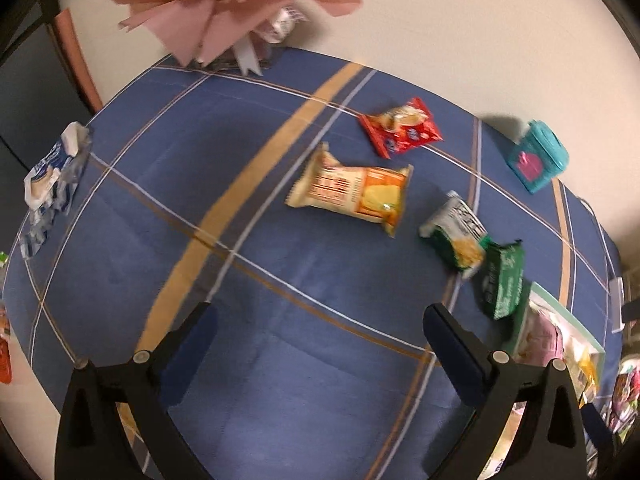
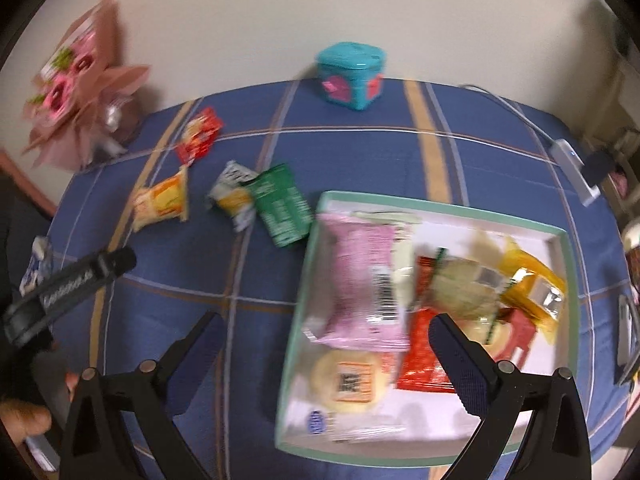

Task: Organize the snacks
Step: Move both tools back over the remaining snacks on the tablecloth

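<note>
Loose snack packets lie on the blue plaid cloth: a red one (image 1: pixel 401 131), an orange-and-cream one (image 1: pixel 352 191), a green-and-white one (image 1: pixel 456 236) and a dark green one (image 1: pixel 503 280). My left gripper (image 1: pixel 320 332) hovers open over bare cloth in front of them, nothing between its fingers. In the right wrist view a shallow box with a green rim (image 2: pixel 304 280) holds several packets, among them a pink one (image 2: pixel 362 280) and a round cream one (image 2: pixel 350 380). My right gripper (image 2: pixel 324 342) stands open above the box's left edge, empty. The same loose packets (image 2: pixel 280 204) lie left of the box.
A teal lidded container (image 2: pixel 351 75) stands at the table's far edge. A pink paper bouquet (image 1: pixel 224 12) sits at the far left corner. A crumpled blue-and-white wrapper (image 1: pixel 52 188) lies near the left edge. A cable and adapter (image 2: pixel 568 160) run along the right side.
</note>
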Demonstrator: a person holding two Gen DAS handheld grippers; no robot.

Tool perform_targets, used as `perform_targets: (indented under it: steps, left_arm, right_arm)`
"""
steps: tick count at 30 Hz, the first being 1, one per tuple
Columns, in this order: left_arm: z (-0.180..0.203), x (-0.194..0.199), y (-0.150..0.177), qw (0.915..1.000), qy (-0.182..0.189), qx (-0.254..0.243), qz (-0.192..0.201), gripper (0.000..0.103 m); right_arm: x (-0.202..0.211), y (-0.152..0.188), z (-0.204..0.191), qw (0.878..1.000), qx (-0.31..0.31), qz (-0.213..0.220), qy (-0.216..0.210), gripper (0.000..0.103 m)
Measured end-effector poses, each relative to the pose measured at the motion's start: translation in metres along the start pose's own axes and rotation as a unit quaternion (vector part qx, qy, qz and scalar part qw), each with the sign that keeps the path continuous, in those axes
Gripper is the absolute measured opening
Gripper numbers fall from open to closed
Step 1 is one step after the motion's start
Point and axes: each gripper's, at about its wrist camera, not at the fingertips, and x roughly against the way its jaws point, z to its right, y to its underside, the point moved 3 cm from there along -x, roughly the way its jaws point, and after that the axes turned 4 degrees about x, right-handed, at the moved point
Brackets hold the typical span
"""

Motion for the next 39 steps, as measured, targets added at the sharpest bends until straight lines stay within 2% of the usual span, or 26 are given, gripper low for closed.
perform_targets:
  steps: [8, 21, 25, 32, 39]
  left_arm:
    - [-0.025, 0.004, -0.011, 0.999, -0.022, 0.033, 0.018, 0.102]
    - [-0.002, -0.008, -0.028, 0.9991, 0.032, 0.025, 0.014, 0.102]
    - [0.0, -0.016, -0.035, 0.9989, 0.037, 0.027, 0.006, 0.102]
    - [0.002, -0.038, -0.053, 0.9987, 0.05, -0.005, 0.0, 0.102]
    - [0.007, -0.056, -0.072, 0.9978, 0.059, -0.029, -0.004, 0.102]
  right_arm:
    - [-0.005, -0.002, -0.037, 0.999, 0.029, -0.001, -0.03, 0.103]
    - [-0.016, -0.037, -0.022, 0.998, -0.009, 0.026, -0.057, 0.103]
    - [-0.023, -0.049, -0.017, 0.998, -0.016, 0.03, -0.057, 0.103]
    - [-0.035, -0.065, -0.018, 0.998, 0.009, 0.042, -0.042, 0.103]
    - [-0.064, -0.075, -0.014, 0.999, 0.009, 0.028, -0.039, 0.093]
